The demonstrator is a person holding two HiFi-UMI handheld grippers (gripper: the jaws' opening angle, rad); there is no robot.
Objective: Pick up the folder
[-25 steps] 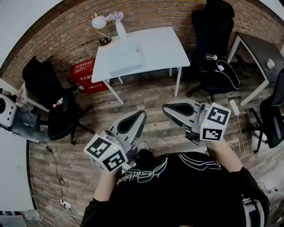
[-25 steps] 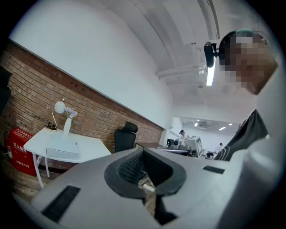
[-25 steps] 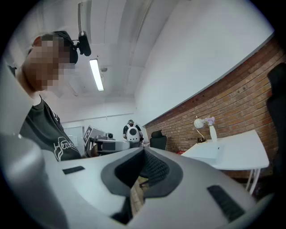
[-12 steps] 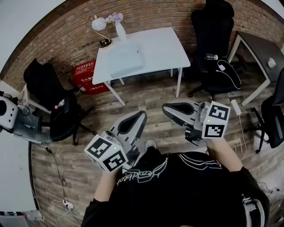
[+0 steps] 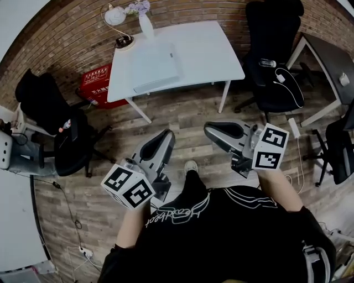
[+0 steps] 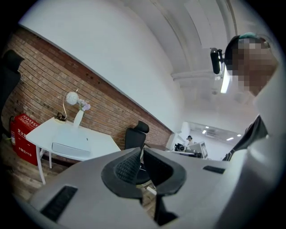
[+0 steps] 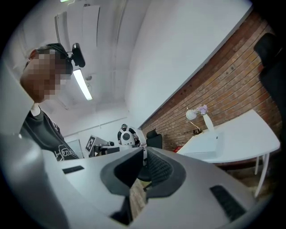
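Note:
A pale grey folder (image 5: pixel 155 67) lies flat on the left half of the white table (image 5: pixel 207 52) by the brick wall; the folder (image 6: pixel 70 147) also shows in the left gripper view and the folder (image 7: pixel 204 144) in the right gripper view. My left gripper (image 5: pixel 167 134) is held above the wooden floor, well short of the table, jaws shut and empty. To its right, my right gripper (image 5: pixel 208 131) is also shut with nothing in it. Both point roughly toward the table.
A white vase with flowers (image 5: pixel 143 19) and a lamp (image 5: pixel 115 16) stand at the table's back left corner. Black office chairs stand at left (image 5: pixel 58 130) and back right (image 5: pixel 271 50). A red box (image 5: pixel 94 85) sits under the table's left side. A dark desk (image 5: pixel 329 63) is at right.
The person has stepped closer to the table, which now sits nearer and larger in the head view. Both grippers travelled along, still shut.

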